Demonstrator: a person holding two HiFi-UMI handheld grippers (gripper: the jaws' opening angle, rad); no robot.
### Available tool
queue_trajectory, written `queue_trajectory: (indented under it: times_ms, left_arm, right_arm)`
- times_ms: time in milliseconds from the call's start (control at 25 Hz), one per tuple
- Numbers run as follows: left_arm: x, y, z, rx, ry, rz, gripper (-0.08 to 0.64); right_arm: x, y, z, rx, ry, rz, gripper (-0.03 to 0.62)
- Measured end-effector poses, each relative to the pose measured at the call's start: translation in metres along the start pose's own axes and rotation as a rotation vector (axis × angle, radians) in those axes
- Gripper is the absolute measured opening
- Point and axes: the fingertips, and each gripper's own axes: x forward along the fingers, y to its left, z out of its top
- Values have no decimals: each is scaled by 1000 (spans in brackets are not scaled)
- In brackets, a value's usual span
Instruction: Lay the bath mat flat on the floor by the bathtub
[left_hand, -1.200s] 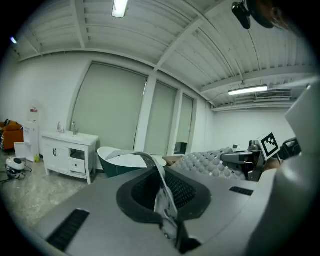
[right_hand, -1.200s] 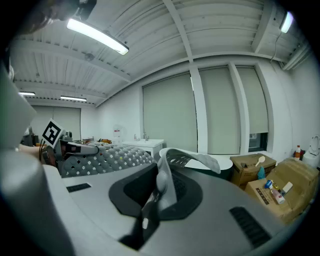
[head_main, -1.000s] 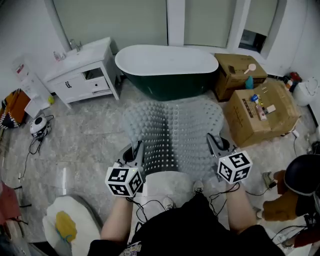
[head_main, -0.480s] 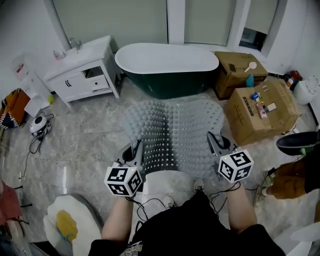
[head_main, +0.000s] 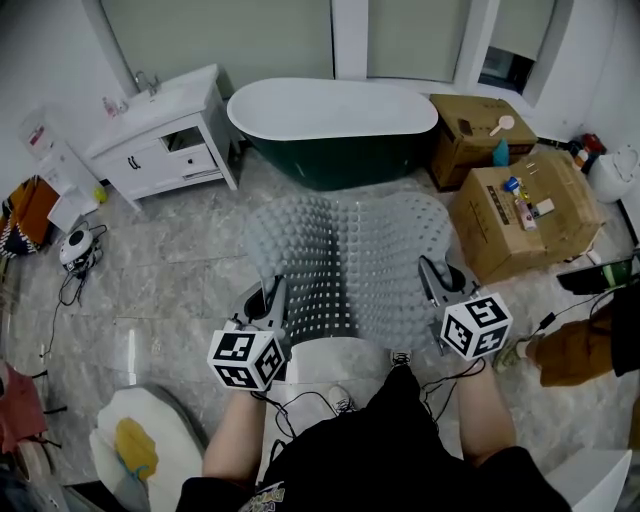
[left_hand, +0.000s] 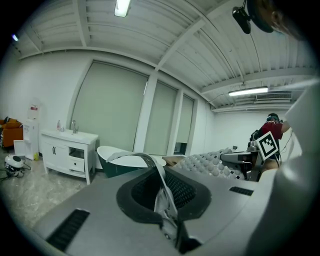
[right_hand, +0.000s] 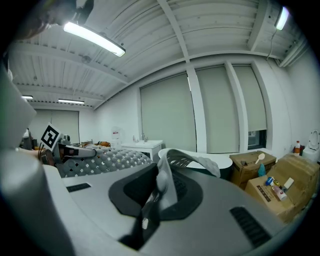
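Above the marble floor (head_main: 180, 280) by the bathtub (head_main: 330, 125), the bath mat (head_main: 350, 250) is pinched at its near corners by the left gripper (head_main: 270, 300) and right gripper (head_main: 432, 280), so lowering it flat is probably needed next.

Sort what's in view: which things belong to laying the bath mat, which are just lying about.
Job: bath mat, pinched by left gripper and right gripper; bathtub; floor.
Lying about: cardboard boxes; white vanity.
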Motion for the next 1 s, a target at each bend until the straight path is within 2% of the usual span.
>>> queue_trajectory:
  times_ms: [440,1000]
  left_arm:
    - [63,-5,4,-9,20,38,32]
    - [223,-16,23,-39,14,101,32]
  right_arm:
    - [42,-56,7,-8,16,43,32]
    - [144,-197,27,-24,44,115,31]
